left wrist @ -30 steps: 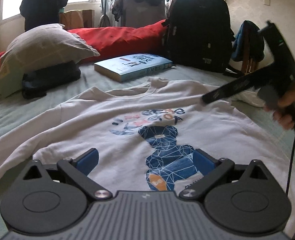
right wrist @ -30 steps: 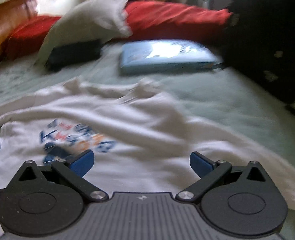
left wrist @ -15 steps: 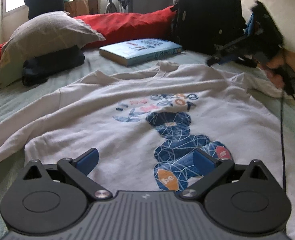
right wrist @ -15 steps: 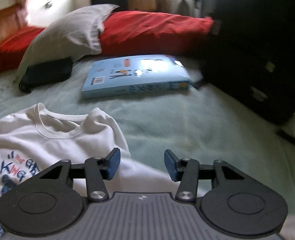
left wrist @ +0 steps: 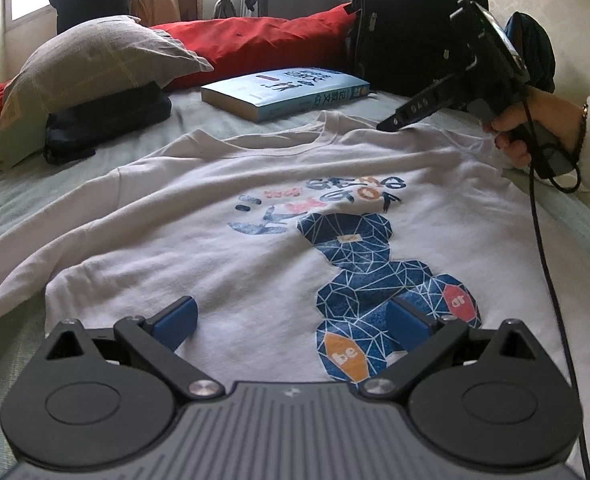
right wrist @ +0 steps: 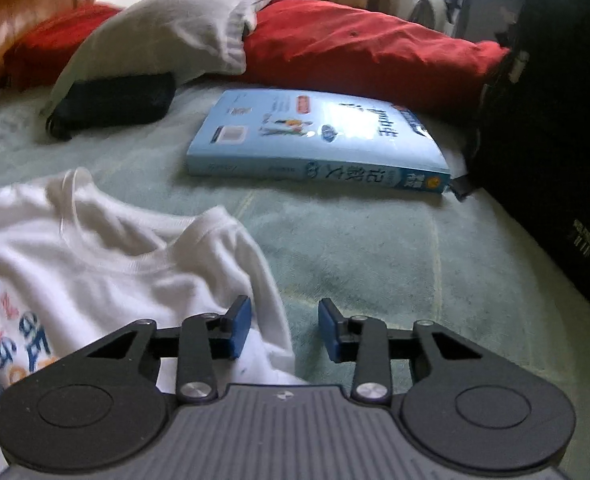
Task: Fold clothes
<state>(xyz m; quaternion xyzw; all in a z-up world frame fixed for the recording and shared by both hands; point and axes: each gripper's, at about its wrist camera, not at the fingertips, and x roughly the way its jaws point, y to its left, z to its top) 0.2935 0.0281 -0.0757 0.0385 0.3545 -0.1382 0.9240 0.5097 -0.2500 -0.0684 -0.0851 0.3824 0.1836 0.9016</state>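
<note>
The white sweatshirt [left wrist: 223, 240] lies flat, print up, on the bed [right wrist: 375, 248]. The right gripper [right wrist: 283, 330] has returned to its shoulder, half-closed, grasping nothing; the left gripper [left wrist: 291, 320] hovers spread over the hem. Folding hasn't begun.

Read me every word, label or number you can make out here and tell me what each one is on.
"be": orange patch on the blue bear print of the white sweatshirt.
"ar": red patch on the same bear.
Lettering above the bear: stylised, seen upside down, not readable.
"670" (uncertain): finger of the right gripper.
Chinese characters on the cover and spine of the blue book: too blurred to read.
Pale marking on the black backpack: too blurred.
</note>
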